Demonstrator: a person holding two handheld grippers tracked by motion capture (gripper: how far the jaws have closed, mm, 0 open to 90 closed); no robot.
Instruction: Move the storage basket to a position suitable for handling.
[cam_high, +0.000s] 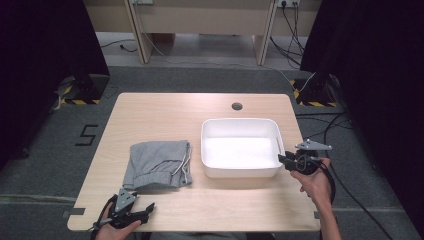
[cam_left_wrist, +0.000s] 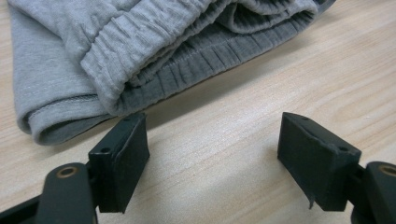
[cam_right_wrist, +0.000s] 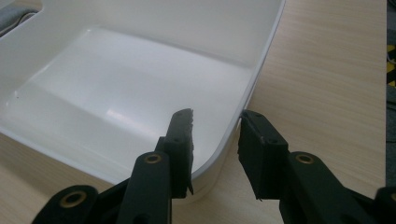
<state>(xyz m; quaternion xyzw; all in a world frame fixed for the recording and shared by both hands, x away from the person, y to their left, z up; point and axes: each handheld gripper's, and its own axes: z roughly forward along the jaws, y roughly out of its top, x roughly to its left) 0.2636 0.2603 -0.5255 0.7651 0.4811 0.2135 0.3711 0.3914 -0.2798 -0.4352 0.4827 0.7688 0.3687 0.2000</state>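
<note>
- The room: grey carpet floor (cam_high: 200, 75), black curtains at both sides, cables trailing at the right.
- A pale wooden table (cam_high: 165, 107) with a round hole near its far edge.
- The white tub (cam_high: 240, 147) sits right of the table's centre; the folded grey shorts (cam_high: 157, 164) lie just beside it on the left.
- The right gripper (cam_high: 283, 159) straddles the tub's near right corner. The right gripper view shows one jaw inside the wall (cam_right_wrist: 219, 140), one outside, a gap remaining on either side.
- The left gripper (cam_high: 148, 207) sits near the table's front edge. The left gripper view shows its jaws wide apart over bare wood, the shorts' waistband (cam_left_wrist: 140, 51) just ahead.
</note>
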